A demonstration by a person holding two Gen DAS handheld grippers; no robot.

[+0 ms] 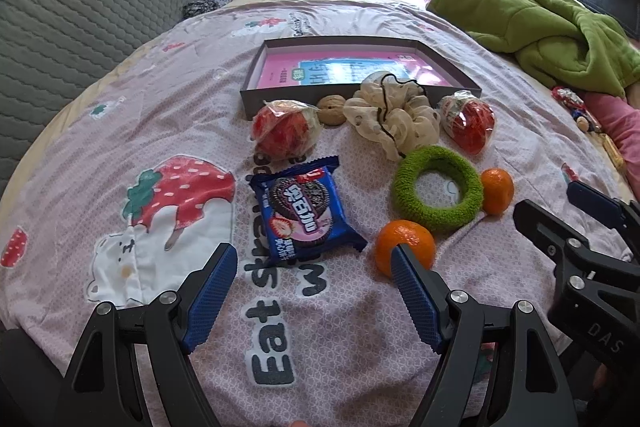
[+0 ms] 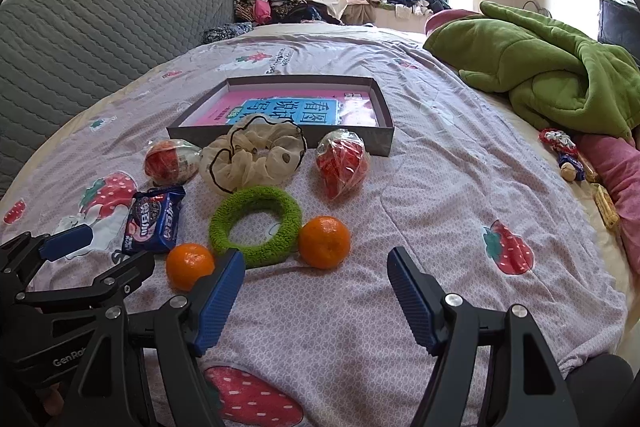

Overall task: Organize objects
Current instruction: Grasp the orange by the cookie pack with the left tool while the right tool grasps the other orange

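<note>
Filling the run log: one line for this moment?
stage: pre-grasp | left gripper: open, empty | right gripper: open, empty | box: no loose items inside | oranges, cookie pack: on bed

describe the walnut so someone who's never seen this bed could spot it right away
On the strawberry-print bedspread lies a shallow grey box with a pink book in it. Against the box's near wall, between a red plastic-wrapped snack and the cream scrunchie, sits the walnut. It is the only small, tan, wrinkled ball there, unwrapped and duller than the two oranges nearer the grippers.
</note>
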